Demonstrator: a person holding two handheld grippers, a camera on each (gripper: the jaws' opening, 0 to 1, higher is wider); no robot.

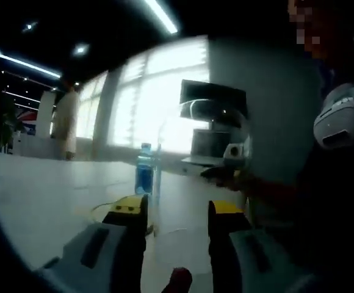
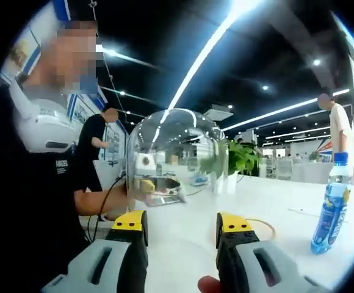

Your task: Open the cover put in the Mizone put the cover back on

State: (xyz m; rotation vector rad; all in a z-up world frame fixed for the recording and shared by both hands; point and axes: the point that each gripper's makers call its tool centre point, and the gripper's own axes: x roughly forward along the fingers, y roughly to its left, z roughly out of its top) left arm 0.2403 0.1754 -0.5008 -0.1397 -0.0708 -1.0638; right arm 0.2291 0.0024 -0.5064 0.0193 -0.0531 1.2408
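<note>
A blue Mizone bottle [image 1: 144,170] stands upright on the white table [image 1: 49,195], beyond my left gripper [image 1: 177,210], which is open with nothing between its yellow-tipped jaws. A clear glass dome cover [image 1: 218,125] is off to the right, with a person's hand [image 1: 226,175] at its lower edge. In the right gripper view the dome [image 2: 177,155] is straight ahead, past my open, empty right gripper [image 2: 183,223]. A hand [image 2: 128,194] touches its base. The bottle [image 2: 332,207] stands far right. A thin round ring [image 2: 259,229] lies on the table just beyond the right jaw.
A person in a black shirt [image 2: 36,183] is close on the left of the right gripper view. Behind the dome are a monitor [image 1: 213,97] and a laptop [image 1: 209,146]. A green plant [image 2: 243,157] stands farther back, and another person [image 2: 339,128] stands in the distance.
</note>
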